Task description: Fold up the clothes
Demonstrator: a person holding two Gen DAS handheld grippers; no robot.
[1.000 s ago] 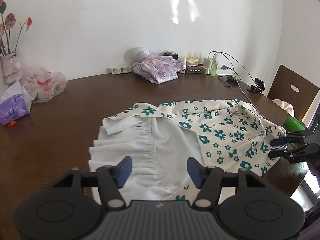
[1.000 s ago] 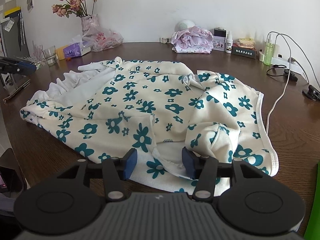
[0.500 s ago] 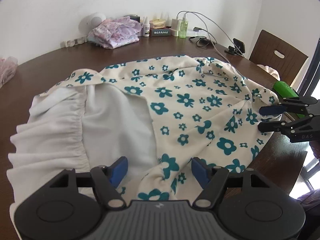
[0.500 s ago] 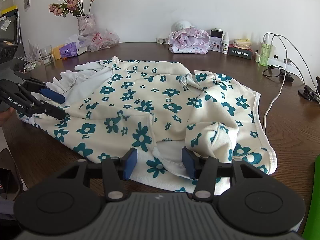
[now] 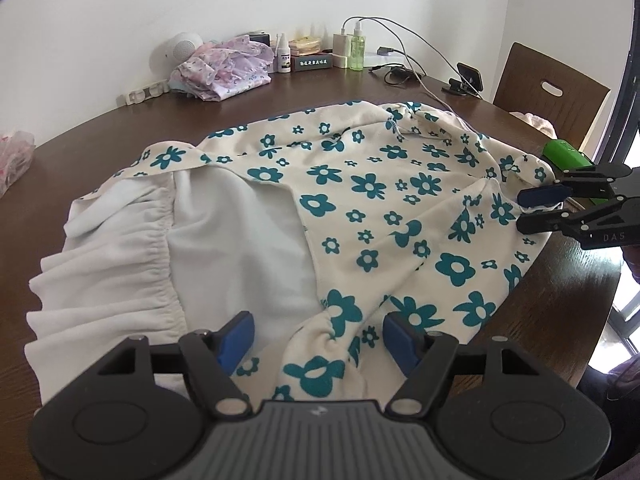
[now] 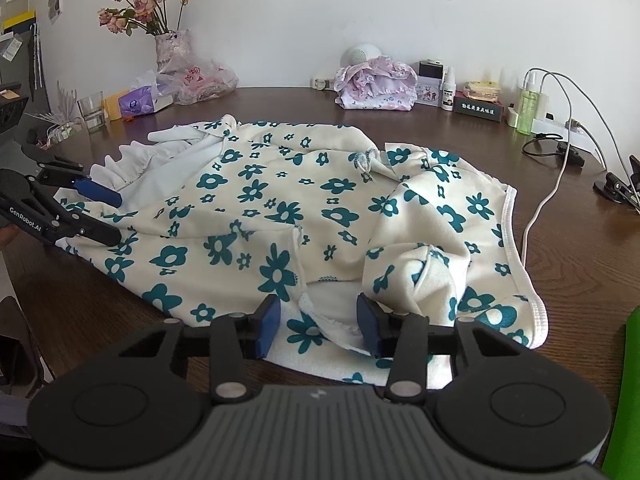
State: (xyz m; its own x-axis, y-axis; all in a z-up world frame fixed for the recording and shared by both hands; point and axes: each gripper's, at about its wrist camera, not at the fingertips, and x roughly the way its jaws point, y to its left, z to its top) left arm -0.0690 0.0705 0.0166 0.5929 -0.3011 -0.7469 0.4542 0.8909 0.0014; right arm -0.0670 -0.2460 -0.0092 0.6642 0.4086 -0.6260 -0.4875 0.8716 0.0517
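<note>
Dress spread across the table — floral side up, white lining showing at one end. Left gripper sits at the near hem, jaws wide apart around a bunched fold. Right gripper likewise — jaws apart over the opposite edge.

Cream garment printed with teal flowers, spread rumpled and unfolded across a dark wooden table. Plain white inner side exposed at one end, ending in a gathered, ruffled white band. At the opposite end, a white-stitched hem curves along the edge, and a bunched fold rises above the flat fabric.
</note>
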